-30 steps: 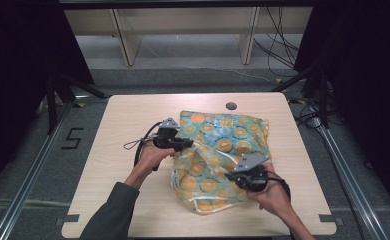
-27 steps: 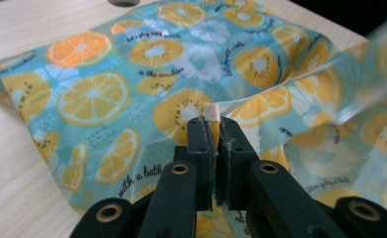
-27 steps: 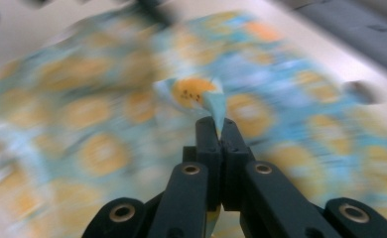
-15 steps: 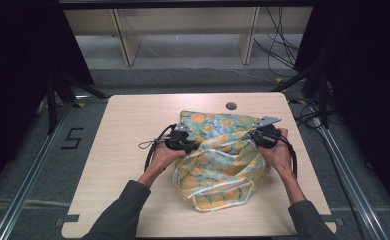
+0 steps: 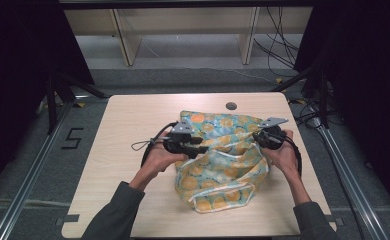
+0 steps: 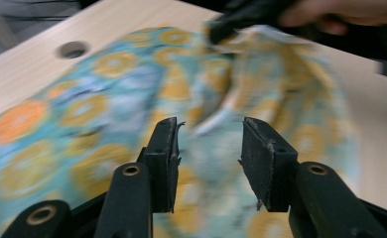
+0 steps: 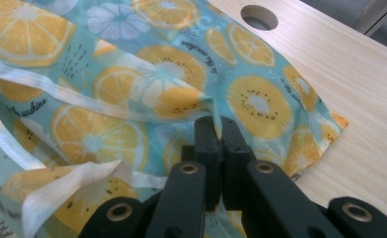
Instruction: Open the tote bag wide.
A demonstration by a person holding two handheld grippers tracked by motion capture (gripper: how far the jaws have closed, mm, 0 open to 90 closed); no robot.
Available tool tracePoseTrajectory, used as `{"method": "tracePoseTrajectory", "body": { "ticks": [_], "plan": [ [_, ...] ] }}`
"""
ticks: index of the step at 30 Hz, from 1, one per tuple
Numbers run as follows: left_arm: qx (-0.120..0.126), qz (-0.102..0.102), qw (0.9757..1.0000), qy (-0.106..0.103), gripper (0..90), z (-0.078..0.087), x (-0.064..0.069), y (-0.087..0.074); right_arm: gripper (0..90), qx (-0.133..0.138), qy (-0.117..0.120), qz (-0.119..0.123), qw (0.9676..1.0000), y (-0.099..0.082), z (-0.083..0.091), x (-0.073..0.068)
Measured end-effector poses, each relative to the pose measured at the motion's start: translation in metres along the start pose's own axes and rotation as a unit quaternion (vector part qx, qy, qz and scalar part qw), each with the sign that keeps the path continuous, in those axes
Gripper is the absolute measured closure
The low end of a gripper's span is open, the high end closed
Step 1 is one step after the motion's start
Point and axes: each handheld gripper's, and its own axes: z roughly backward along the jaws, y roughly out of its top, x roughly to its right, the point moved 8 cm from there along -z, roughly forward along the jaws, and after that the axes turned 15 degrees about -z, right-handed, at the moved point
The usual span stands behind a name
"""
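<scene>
A teal cloth printed with orange and lemon slices [image 5: 223, 160] lies crumpled in the middle of the table. My left gripper [image 5: 201, 144] hovers over the cloth's left side, and in the left gripper view it [image 6: 209, 151] stands open with blurred cloth [image 6: 97, 114] beneath it and nothing between the jaws. My right gripper [image 5: 261, 138] is at the cloth's right edge. In the right gripper view it [image 7: 220, 130] is shut on a fold of the cloth [image 7: 147, 94], lifting that edge over the rest.
The wooden table [image 5: 113, 165] has a round cable hole [image 5: 231, 106] behind the cloth, also visible as the hole [image 7: 259, 17] in the right gripper view. Bare wood lies left and in front of the cloth. Shelving and cables sit beyond the table's far edge.
My right gripper carried the cloth's near right corner up and back toward the far right, folding the cloth over. My left gripper shifted slightly right over the cloth.
</scene>
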Motion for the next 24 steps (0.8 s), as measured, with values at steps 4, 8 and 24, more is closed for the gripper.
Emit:
{"method": "tracePoseTrajectory", "body": {
  "ticks": [4, 8, 24],
  "plan": [
    [-0.049, -0.029, 0.9983, -0.015, 56.6, -0.024, 0.02, -0.007, 89.0, -0.002, 0.004, 0.001, 1.0, -0.001, 0.002, 0.002],
    [-0.113, -0.05, 0.9923, -0.005, 53.2, -0.046, 0.021, -0.035, 88.8, 0.004, 0.007, -0.004, 1.0, 0.0, 0.003, 0.002],
    [-0.197, -0.106, 0.9736, 0.045, 64.2, -0.076, 0.005, -0.078, 85.0, -0.004, 0.017, -0.007, 0.9998, -0.001, 0.001, -0.001]
  ]
}}
